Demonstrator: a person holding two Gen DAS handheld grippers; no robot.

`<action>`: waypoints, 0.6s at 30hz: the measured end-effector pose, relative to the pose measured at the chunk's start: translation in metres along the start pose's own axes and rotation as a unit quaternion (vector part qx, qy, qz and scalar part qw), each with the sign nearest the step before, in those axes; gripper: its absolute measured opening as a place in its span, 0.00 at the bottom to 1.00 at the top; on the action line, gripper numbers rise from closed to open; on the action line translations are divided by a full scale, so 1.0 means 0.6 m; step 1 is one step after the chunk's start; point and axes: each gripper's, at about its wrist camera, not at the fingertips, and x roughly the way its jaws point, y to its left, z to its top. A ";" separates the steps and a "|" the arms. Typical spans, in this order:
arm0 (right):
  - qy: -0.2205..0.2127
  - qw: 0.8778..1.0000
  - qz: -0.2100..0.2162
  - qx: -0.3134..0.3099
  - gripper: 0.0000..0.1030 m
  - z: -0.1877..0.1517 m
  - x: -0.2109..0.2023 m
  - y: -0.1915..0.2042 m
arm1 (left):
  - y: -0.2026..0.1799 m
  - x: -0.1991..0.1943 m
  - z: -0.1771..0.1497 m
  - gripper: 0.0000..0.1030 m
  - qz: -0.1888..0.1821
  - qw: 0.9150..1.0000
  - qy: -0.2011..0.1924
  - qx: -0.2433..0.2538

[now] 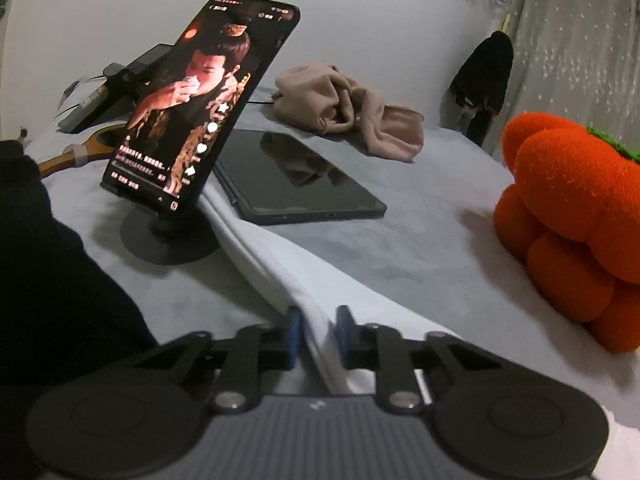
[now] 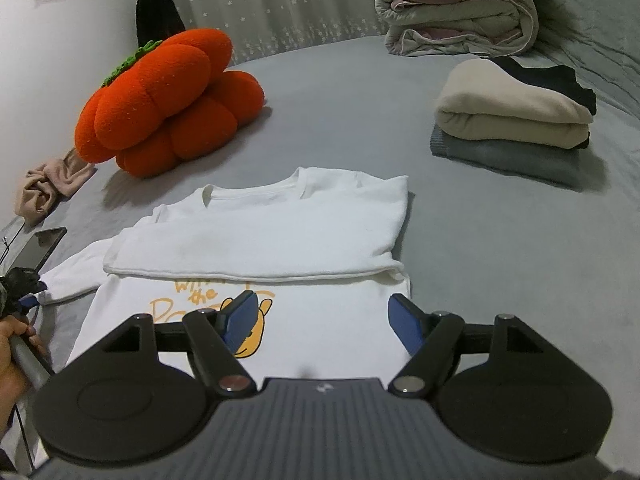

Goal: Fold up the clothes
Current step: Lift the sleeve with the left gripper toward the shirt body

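Right wrist view: a white sweatshirt (image 2: 256, 236) lies flat on the grey bed sheet (image 2: 500, 264), its upper part folded down over the front so that only part of an orange cartoon print (image 2: 208, 304) shows below the fold. One sleeve (image 2: 76, 276) sticks out to the picture's left. The right gripper (image 2: 324, 320) hovers over the lower front with its blue pads (image 2: 404, 322) spread wide and nothing between them. At the left edge a hand (image 2: 12, 352) holds the other tool's handle.

Left wrist view: the left gripper (image 1: 318, 334) has its blue pads (image 1: 294, 332) pressed against a ridge of white sleeve fabric (image 1: 280, 264), clamping it.

Beyond the sweatshirt sits an orange pumpkin-shaped cushion (image 2: 168, 108). To the right lies a stack of folded clothes (image 2: 516, 120), cream on top of grey, with a rolled quilt (image 2: 464, 12) behind. Near the sleeve stand a phone on a stand (image 1: 200, 108) with its screen lit, a dark tablet (image 1: 300, 178) lying flat, and a crumpled beige garment (image 1: 348, 108).
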 end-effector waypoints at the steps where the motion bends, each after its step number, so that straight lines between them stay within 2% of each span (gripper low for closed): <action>1: 0.001 1.000 -0.001 0.001 0.73 0.000 0.000 -0.001 | -0.001 -0.003 0.001 0.11 -0.005 1.000 -0.005 0.002; 4: 0.003 1.000 -0.002 0.005 0.73 0.000 0.002 -0.002 | -0.007 -0.017 0.007 0.08 -0.025 0.999 -0.028 0.007; 8: 0.006 1.000 0.000 0.005 0.73 0.001 0.006 -0.001 | -0.019 -0.038 0.017 0.06 -0.072 0.996 -0.058 0.010; 18: 0.005 1.000 0.002 0.004 0.73 0.004 0.008 0.000 | -0.041 -0.068 0.039 0.04 -0.188 0.980 -0.063 -0.020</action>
